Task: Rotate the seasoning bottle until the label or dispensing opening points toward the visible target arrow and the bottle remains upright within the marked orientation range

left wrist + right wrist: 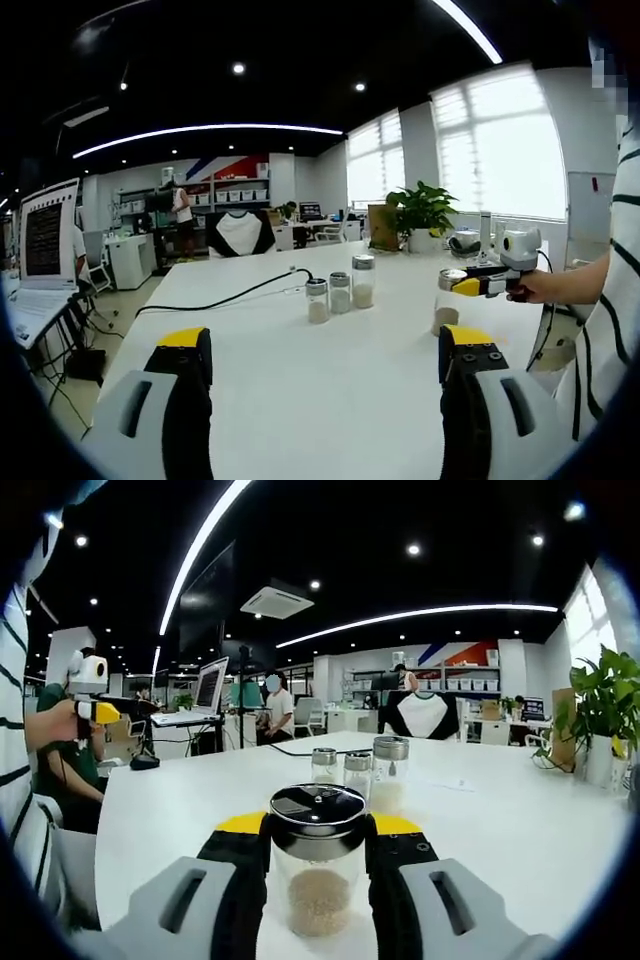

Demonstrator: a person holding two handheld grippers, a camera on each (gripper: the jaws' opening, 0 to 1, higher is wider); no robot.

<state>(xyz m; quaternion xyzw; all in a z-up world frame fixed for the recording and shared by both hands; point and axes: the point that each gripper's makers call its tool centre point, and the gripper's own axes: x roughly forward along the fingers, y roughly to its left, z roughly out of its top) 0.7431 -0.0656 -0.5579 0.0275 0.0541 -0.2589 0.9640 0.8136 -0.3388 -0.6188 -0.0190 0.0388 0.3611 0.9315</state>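
Observation:
A glass seasoning bottle (318, 865) with a dark shiny lid and tan grains stands upright on the white table (500, 820). My right gripper (318, 832) is shut on it, one jaw on each side. The left gripper view shows that same bottle (446, 305) at the right, with the right gripper (470, 287) on it and a hand behind. My left gripper (325, 342) is open over bare table, nothing between its jaws. It appears far left in the right gripper view as the left gripper (97, 711), held in a hand.
Three more jars (340, 292) stand in a row mid-table, seen again as the three jars (357, 772) behind the held bottle. A black cable (220, 298) runs across the far left of the table. A potted plant (420, 212) stands at the far end, a laptop (45, 240) at the left.

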